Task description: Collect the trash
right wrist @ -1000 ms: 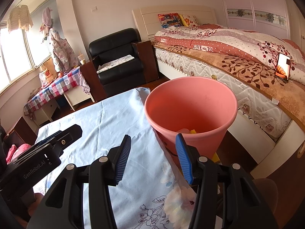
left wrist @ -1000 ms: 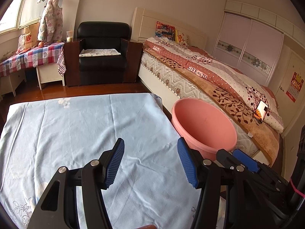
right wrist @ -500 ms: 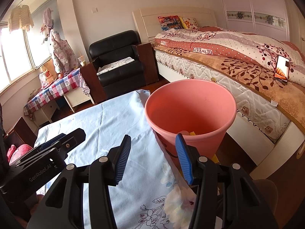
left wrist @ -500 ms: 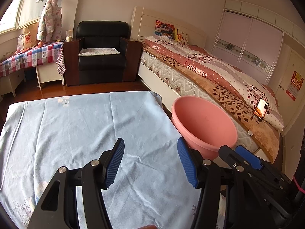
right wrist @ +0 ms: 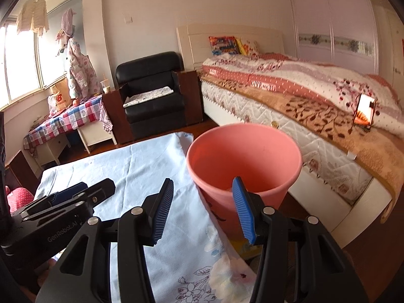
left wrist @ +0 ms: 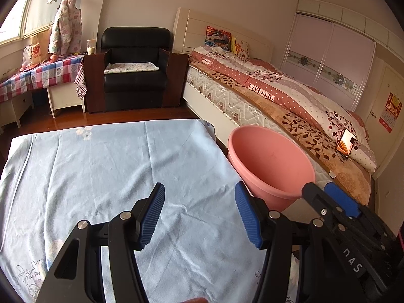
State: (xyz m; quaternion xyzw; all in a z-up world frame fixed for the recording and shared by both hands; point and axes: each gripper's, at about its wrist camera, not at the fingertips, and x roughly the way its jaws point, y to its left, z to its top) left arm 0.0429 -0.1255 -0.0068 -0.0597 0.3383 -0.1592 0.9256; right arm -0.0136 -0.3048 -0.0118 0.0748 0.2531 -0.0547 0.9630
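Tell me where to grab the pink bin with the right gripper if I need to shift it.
Take the pink bin by its near rim, coming from above, one of the fingers inside the wall and one outside. It stands upright with its mouth open, and its body looks too wide for the right gripper to span. The near side faces the open gripper, beside the blue cloth.

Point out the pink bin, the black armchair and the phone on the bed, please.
Bin (right wrist: 255, 151), right wrist view, inner back wall below the rim.
Armchair (left wrist: 136, 39), left wrist view, backrest.
Phone (right wrist: 364, 111), right wrist view, lit screen.
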